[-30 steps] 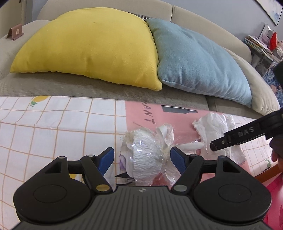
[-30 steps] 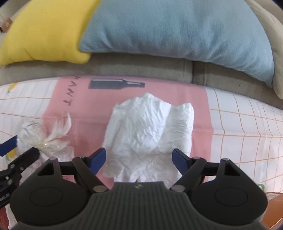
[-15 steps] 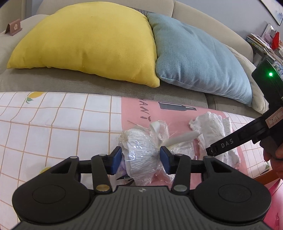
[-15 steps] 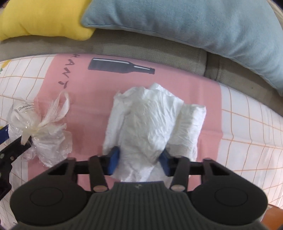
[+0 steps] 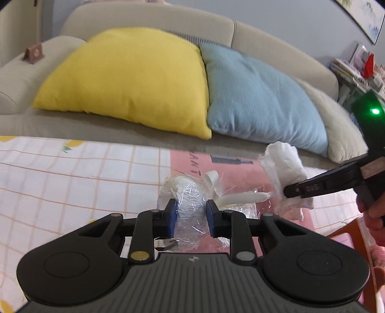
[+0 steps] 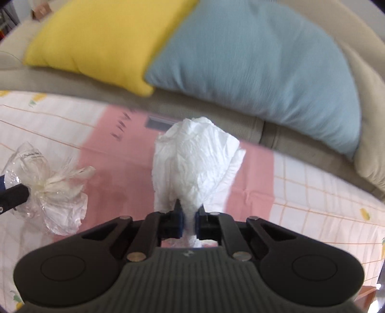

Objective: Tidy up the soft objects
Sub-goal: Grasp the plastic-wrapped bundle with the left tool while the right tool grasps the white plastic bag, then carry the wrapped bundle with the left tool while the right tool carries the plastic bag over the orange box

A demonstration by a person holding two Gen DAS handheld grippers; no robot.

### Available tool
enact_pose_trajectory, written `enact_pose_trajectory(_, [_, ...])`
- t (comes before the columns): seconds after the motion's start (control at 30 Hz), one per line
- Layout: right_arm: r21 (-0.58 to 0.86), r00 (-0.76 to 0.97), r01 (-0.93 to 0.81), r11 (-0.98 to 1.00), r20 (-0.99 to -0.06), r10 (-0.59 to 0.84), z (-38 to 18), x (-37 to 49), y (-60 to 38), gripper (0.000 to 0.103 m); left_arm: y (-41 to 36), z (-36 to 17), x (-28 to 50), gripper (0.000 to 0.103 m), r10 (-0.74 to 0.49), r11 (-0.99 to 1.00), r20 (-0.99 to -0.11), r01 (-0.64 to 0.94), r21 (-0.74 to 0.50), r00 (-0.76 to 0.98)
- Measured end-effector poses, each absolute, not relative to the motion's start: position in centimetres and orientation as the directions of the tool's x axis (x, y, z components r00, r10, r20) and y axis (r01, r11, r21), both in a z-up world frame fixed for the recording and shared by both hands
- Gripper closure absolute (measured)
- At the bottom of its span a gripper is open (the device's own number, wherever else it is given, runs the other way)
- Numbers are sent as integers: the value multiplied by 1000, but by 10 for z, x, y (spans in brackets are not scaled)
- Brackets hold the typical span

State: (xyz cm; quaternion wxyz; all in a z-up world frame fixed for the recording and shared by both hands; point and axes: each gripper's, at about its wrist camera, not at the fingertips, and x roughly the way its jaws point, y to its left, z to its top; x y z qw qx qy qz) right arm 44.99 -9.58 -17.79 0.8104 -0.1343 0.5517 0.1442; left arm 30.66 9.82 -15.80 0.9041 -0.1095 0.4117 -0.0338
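My left gripper is shut on a clear plastic bag with white stuffing, tied with a pale ribbon, on the pink part of the tablecloth. The bag also shows in the right wrist view at the far left. My right gripper is shut on a crumpled white cloth and holds it up off the table. In the left wrist view the cloth hangs from the right gripper, just right of the bag.
A table with a checked cloth and a pink panel stands before a beige sofa. A yellow cushion and a blue cushion lean on it. Cluttered shelves stand at far right.
Both grippers have closed: the left on the plastic bag, the right on the white cloth. The right gripper has lifted the cloth off the table.
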Motion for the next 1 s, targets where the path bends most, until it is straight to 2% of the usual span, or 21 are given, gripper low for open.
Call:
enact_pose_trajectory(0.27, [-17, 481, -436, 900, -849, 218, -99, 361, -99, 96, 96, -95, 235, 74, -141, 977, -653, 0, -211, 744])
enact_pose_trajectory(0.47, [38, 515, -455, 890, -804, 298, -66, 280, -110, 96, 78, -62, 179, 74, -157, 979, -611, 39, -202, 776])
enact_pose_trajectory(1.0, [152, 464, -420, 895, -811, 356, -85, 114, -153, 96, 49, -70, 62, 74, -177, 977, -672, 46, -208, 719])
